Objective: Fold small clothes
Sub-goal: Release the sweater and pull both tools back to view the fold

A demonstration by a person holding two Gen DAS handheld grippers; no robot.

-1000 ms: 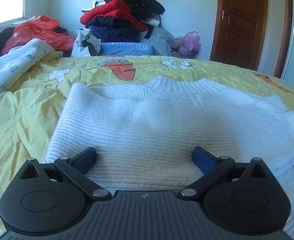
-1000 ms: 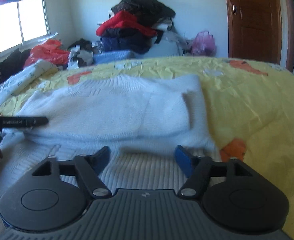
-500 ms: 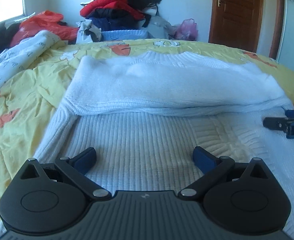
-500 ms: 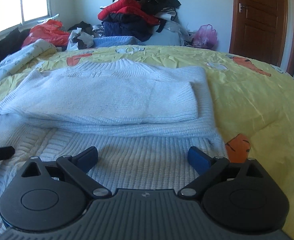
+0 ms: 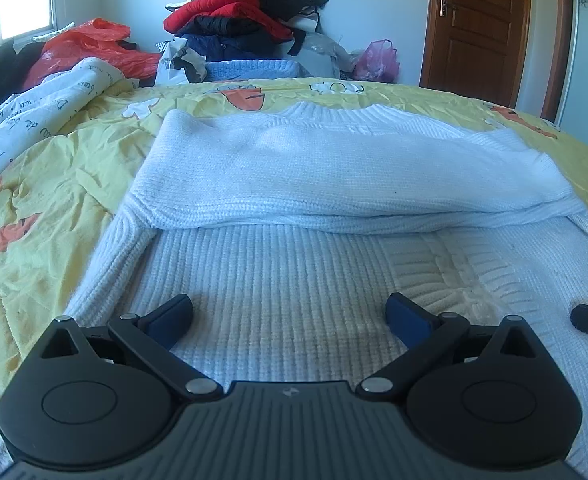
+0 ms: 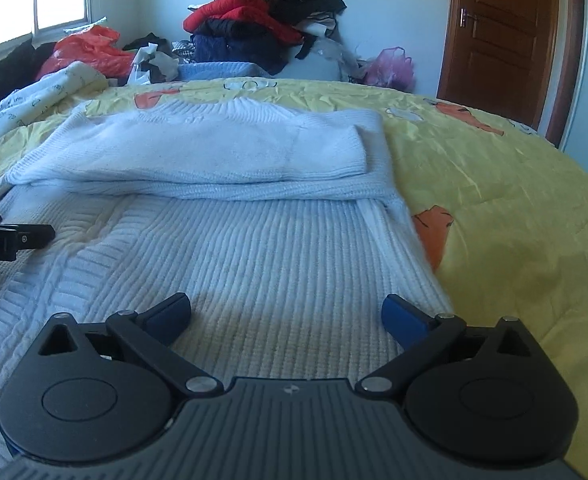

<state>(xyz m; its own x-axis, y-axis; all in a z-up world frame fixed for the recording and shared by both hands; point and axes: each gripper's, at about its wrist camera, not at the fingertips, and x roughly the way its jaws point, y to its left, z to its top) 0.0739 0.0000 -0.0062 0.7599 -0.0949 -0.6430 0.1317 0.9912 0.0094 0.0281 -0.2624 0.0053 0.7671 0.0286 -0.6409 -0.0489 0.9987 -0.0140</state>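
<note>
Your left hand-held gripper (image 5: pixel 289 316) sits at the bottom of its frame with its jaws spread wide, nothing between them but the ribbed knit underneath. Your right hand-held gripper (image 6: pixel 285 314) has just been opening and now stands fully apart, also gripping nothing. The white sweater (image 5: pixel 334 168) lies across the middle of both frames on the yellow bedsheet (image 5: pixel 33 220), its sleeves folded over the chest, the ribbed lower body reaching down to your jaws. A pile of clothes (image 6: pixel 261 20) sits at the upper centre, a brown door (image 6: pixel 510 32) at the upper right.
</note>
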